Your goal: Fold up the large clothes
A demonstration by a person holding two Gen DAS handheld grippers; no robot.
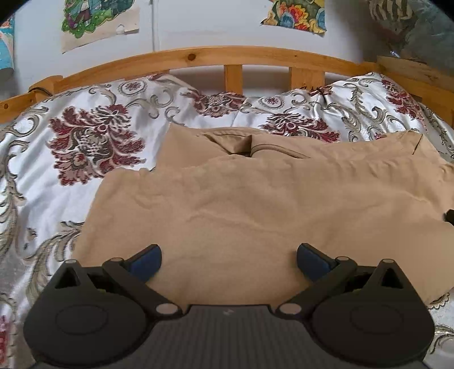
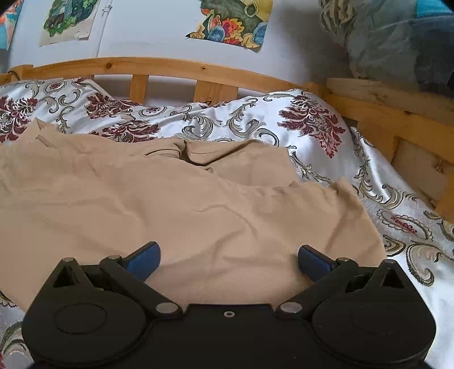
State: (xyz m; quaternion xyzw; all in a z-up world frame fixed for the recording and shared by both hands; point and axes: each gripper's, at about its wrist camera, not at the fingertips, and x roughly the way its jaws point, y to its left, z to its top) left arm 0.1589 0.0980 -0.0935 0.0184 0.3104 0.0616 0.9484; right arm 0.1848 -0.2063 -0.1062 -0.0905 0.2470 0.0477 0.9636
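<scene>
both sets of fingers are seen spread wide w/ nothing held: left gripper (image 1: 229, 259) and right gripper (image 2: 229, 259), blue pads well apart, each hovering just over the near edge of the tan garment (image 1: 255, 204), no contact that can be confirmed.

the garment is laid on the bed's floral cover (image 1: 93, 136), straight ahead of both pairs of fingers & already doubled over once, judging by the upper layer's edge lying short of the far layer. a waistband w/ fly opening (image 1: 249, 149) is seen at the far side, toward the wooden headboard (image 1: 198, 56); trousers probably. long axis runs left-right across both views. the left gripper is nearer the garment's left end, the right gripper nearer its right end (image 2: 354, 215). next fold is judged to need both near corners pinched & carried away toward the waistband, or one end brought across to the other.

no brand, label or readable writing is found; only colourful pictures (image 2: 235, 22) on the wall, no text made out.
</scene>
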